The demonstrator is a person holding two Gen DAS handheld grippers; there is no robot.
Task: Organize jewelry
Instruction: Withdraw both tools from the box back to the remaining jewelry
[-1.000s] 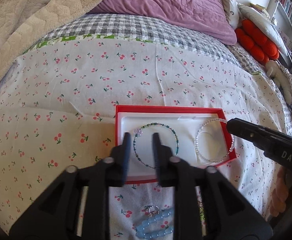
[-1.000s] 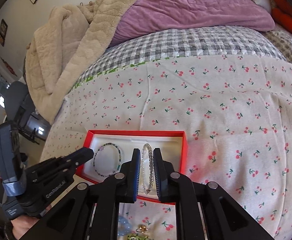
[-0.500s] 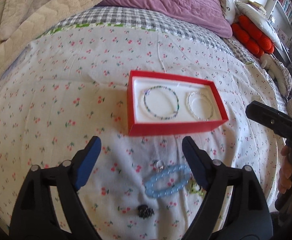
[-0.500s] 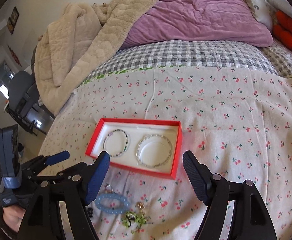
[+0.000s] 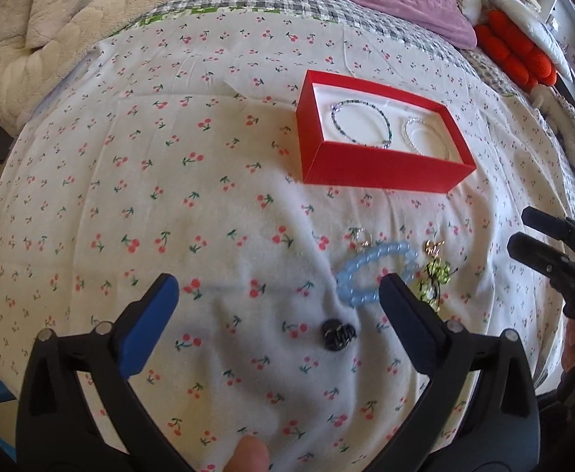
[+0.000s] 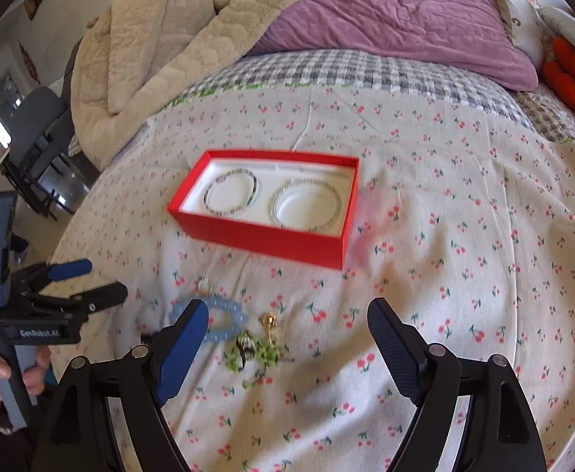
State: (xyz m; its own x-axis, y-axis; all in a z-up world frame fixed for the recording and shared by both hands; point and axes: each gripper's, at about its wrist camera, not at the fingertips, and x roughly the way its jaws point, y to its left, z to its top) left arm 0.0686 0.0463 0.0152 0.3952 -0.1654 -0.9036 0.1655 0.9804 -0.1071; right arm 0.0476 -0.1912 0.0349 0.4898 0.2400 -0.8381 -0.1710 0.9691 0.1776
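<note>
Red card box (image 5: 382, 173) sits on the bed's cherry-print sheet (image 5: 169, 196), holding two bracelets side by side: one dark beaded bracelet (image 5: 360, 122) and one clear beaded bracelet (image 5: 425, 135). Loose on the sheet, nearer than the box, lie five further pieces: one pale blue chunky bead bracelet (image 5: 374, 271), one small ring (image 5: 362, 236) just beside it, one gold-coloured piece (image 6: 268, 321), one green beaded piece (image 6: 254, 352) in a tangle, and one small black piece (image 5: 338, 333). Left gripper (image 5: 277, 306) and right gripper (image 6: 287, 332) both hover above this loose group; the fingers of each have just been opening, stand wide apart and hold nothing. Judged handling: all pieces look light; the blue bracelet should be fairly firm and easiest pinched across one side of its loop, while the green tangle appears limp and liable to snag its neighbours. The ring and black piece offer little to pinch and may sink into the soft bedding.
</note>
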